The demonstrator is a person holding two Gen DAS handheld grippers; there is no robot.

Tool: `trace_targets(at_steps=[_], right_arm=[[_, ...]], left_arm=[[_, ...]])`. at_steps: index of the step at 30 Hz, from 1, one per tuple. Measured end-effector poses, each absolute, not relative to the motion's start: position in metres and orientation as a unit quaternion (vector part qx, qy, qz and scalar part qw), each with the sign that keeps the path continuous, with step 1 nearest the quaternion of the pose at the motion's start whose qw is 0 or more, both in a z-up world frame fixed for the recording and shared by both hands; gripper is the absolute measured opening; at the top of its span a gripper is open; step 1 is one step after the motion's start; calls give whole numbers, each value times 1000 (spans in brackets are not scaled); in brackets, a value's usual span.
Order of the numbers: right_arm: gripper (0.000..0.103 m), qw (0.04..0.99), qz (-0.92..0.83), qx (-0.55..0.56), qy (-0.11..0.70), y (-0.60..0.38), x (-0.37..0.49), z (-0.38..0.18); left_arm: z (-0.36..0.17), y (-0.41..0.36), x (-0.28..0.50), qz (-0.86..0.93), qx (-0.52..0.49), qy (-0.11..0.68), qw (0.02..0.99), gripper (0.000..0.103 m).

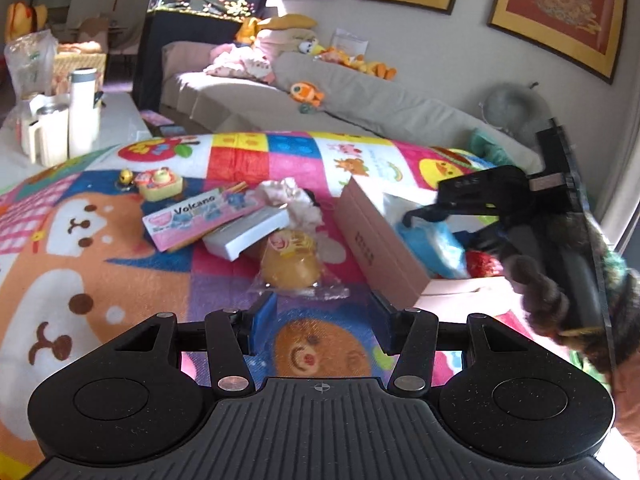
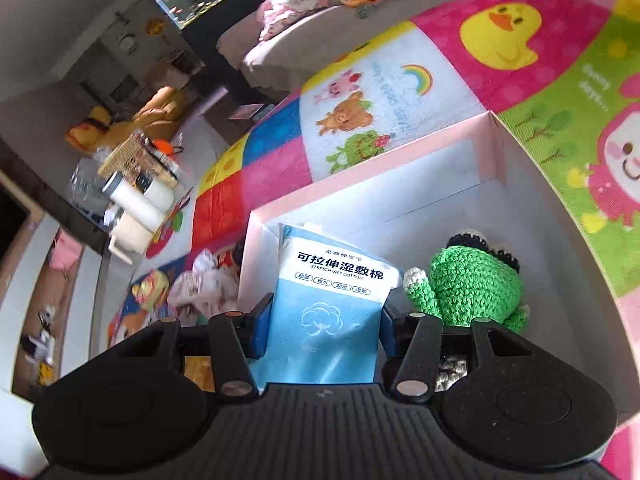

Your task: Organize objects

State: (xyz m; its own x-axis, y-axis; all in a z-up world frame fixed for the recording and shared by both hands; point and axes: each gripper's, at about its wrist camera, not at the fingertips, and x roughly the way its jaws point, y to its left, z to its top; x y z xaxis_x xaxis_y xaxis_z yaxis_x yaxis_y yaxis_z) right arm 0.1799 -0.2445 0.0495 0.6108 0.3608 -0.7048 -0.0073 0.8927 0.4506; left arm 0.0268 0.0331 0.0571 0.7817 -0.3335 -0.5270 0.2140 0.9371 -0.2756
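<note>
A pink box [image 1: 380, 248] stands on the colourful mat at the right; it also shows in the right wrist view [image 2: 400, 152]. My right gripper [image 2: 324, 328] is inside it, its blue pads against both sides of a blue wet cotton pack [image 2: 332, 300]; in the left wrist view that gripper [image 1: 412, 216] reaches over the same pack [image 1: 432, 244]. A green crochet toy [image 2: 472, 280] lies in the box beside the pack. My left gripper [image 1: 320, 320] is open and empty, just short of a yellow packaged toy [image 1: 290, 264].
On the mat lie a pink "Volcano" box [image 1: 200, 216], a white box [image 1: 248, 232], a pale cloth [image 1: 296, 200], a small yellow toy set [image 1: 160, 184] and a red item [image 1: 482, 264] in the box. White bottles [image 1: 82, 112] stand on a side table. A sofa [image 1: 320, 100] lies behind.
</note>
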Motion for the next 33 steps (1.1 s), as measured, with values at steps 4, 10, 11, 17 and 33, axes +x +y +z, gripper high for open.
trace_targets(at_steps=[4,10,11,17,33], right_arm=[[51,894,87,124,423,-229,172,52],[61,906,95,-1,412,-202,168,44],[64,908,98,5,406,-203,165,50],[83,942,114,-16,315,-194,130,100],[84,904,148,57,398,-140,199,136]], left_arm=[[49,32,29,-112,-75,309,941,54],[51,62,12,-80,-67,298,949,54],[51,69,8,-72,-69,296,950,54],[59,115,36,-25,-161,267,950,54],[18,157,281,46,-216,358,907,51]])
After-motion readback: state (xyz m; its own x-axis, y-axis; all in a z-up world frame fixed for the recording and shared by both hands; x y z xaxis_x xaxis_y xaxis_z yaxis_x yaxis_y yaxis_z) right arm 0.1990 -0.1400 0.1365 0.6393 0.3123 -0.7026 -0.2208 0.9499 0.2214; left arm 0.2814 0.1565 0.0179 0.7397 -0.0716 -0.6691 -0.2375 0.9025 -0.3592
